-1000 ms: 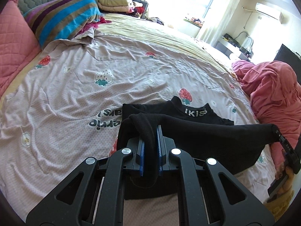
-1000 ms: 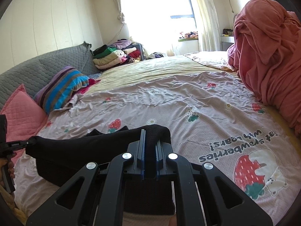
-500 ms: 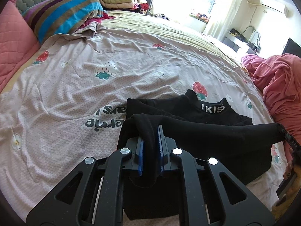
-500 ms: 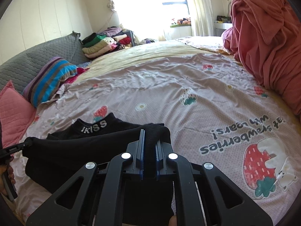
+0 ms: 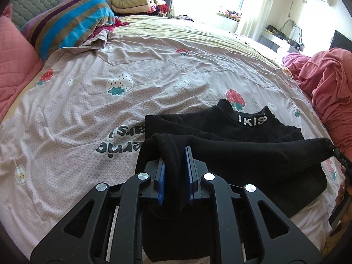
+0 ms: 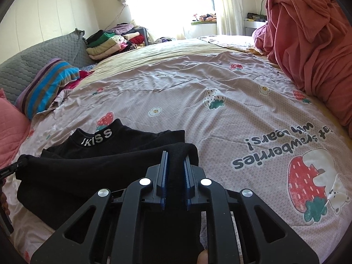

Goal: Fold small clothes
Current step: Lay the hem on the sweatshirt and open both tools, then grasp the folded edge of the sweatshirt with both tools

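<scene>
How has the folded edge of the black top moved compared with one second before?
Yes. The black top has come down: its lifted edge now lies below the white-lettered collar, which it hid before, and nearer the strawberry sheet.

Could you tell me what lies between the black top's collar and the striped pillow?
Only bare strawberry sheet between collar and pillow, seen in both wrist views.

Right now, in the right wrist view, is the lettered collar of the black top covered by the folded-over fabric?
No: the collar with its white letters lies exposed on the bedsheet, beyond the folded edge of the black top.
</scene>
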Demonstrator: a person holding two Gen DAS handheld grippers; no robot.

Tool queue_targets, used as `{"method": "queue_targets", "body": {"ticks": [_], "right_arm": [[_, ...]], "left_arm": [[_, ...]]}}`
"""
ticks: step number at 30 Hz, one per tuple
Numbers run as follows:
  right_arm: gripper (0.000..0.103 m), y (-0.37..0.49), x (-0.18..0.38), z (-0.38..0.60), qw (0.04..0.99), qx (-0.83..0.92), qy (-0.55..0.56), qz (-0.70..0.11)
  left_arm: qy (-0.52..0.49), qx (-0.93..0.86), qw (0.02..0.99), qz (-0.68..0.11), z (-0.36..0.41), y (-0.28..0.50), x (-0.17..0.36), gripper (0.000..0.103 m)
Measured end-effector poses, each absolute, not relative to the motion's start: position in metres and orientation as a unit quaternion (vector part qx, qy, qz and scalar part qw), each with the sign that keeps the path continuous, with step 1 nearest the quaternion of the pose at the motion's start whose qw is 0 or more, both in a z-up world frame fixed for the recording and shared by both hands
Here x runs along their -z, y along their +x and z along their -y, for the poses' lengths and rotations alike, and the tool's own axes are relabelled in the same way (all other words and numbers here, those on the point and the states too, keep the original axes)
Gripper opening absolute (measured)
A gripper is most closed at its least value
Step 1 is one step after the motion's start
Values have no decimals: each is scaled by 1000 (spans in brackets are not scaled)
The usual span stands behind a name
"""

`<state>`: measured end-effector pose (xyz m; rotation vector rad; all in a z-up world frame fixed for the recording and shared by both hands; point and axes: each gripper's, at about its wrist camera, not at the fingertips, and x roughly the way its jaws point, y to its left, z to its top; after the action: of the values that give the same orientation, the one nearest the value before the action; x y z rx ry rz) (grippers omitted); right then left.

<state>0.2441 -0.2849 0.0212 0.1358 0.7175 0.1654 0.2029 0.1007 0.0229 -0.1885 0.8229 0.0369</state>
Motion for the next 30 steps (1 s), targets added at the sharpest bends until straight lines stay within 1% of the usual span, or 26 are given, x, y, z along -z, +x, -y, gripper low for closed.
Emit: {"method": "queue_targets", "body": {"ticks": [1, 3, 4, 7, 8, 9, 10, 12, 13, 16, 17, 18, 19, 20, 22, 24, 27, 30], "right_arm": [[27, 244, -21, 285, 930, -80, 66, -352], [41, 241, -22, 284, 931, -81, 64, -351], [45, 239, -23, 283, 932, -81, 60, -349], [48, 231, -27, 280, 936, -78, 41, -340], [51, 229, -28, 278, 937, -78, 38, -337], [56, 225, -30, 277, 939, -78, 33, -332], [58, 220, -33, 275, 942, -78, 29, -324], [58, 211, -39, 271, 946, -80, 19, -312], [58, 206, -42, 268, 949, -82, 11, -304], [57, 194, -47, 259, 952, -97, -6, -291], [52, 192, -47, 255, 951, -104, -11, -291], [37, 189, -47, 251, 949, -115, -18, -294], [28, 187, -46, 244, 944, -131, -26, -301], [26, 185, -44, 238, 940, -144, -35, -309], [19, 180, -39, 224, 932, -163, -57, -319], [19, 176, -34, 211, 926, -173, -73, -328], [17, 175, -24, 192, 913, -180, -91, -355], [17, 178, -13, 179, 903, -178, -101, -378]], "left_arm": [[-90, -17, 912, -399, -100, 203, -23, 11], [-87, -17, 914, -396, -99, 202, -25, 21], [-86, -17, 915, -394, -99, 201, -26, 24], [-84, -15, 918, -387, -98, 197, -32, 32], [-83, -15, 919, -384, -98, 195, -34, 36], [-82, -15, 921, -380, -99, 192, -38, 39], [-81, -15, 923, -376, -98, 190, -42, 40], [-77, -17, 928, -363, -98, 184, -51, 44], [-76, -18, 930, -358, -98, 181, -55, 44], [-74, -4, 934, -349, -93, 173, -63, 44], [-72, 4, 933, -352, -90, 171, -64, 44], [-69, 11, 932, -355, -87, 170, -65, 44], [-65, 18, 931, -358, -83, 168, -65, 44], [-61, 26, 930, -362, -78, 167, -65, 44], [-60, 47, 924, -375, -68, 166, -61, 37], [-64, 69, 914, -394, -58, 168, -52, 29], [-51, 83, 900, -424, -44, 173, -34, 23], [-25, 78, 886, -457, -35, 178, -14, 23]]}}
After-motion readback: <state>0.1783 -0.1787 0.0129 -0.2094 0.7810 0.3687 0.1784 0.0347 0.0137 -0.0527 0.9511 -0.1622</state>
